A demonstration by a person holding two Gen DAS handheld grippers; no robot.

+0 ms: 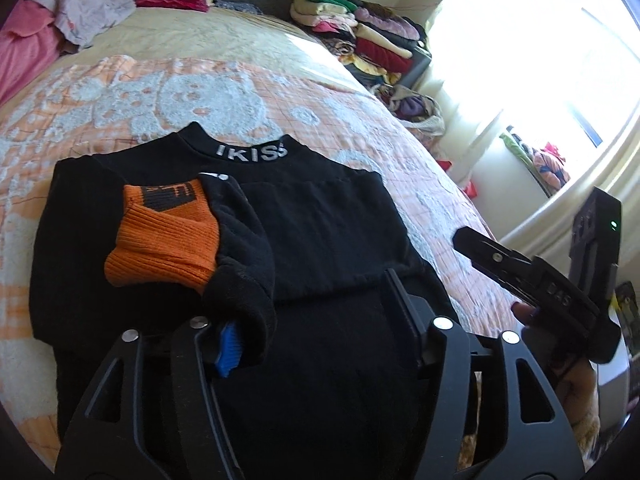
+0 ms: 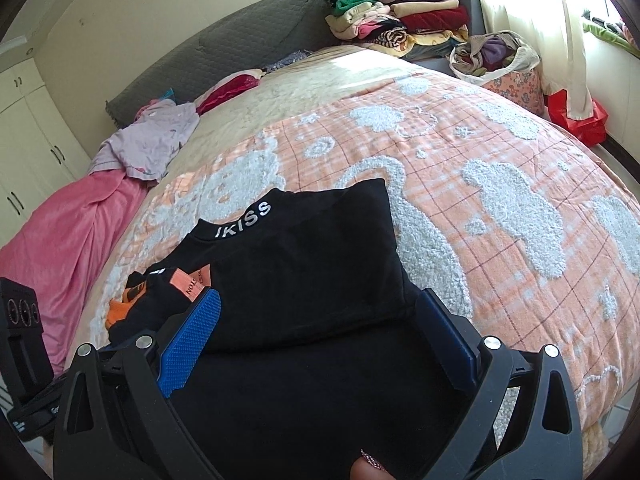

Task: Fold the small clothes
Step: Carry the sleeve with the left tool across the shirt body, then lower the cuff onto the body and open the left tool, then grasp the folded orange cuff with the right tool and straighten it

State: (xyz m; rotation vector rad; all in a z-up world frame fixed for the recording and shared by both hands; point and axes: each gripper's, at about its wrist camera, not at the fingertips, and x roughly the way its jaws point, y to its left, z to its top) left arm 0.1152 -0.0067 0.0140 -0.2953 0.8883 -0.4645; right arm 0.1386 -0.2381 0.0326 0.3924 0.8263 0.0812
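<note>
Lying flat on the bedspread (image 2: 500, 168), the black top (image 1: 320, 220) has 1 sleeve folded across its chest, orange cuff (image 1: 164, 236) showing. The left gripper (image 1: 316, 320) hangs over the hem, jaws spread, nothing pinched. The right gripper (image 2: 320, 340) hovers over the top too, jaws spread wide.

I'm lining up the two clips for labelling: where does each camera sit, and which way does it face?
Left wrist view: rides the left claw, looking down along open fingers at the black IKISS-collared top with its orange ribbed cuff; the right claw and a hand show at right.
Right wrist view: rides the right claw, open over the same top, facing the grey headboard; the left claw shows at left.
Shared: the top, orange patterned bedspread, folded clothes stack.
</note>
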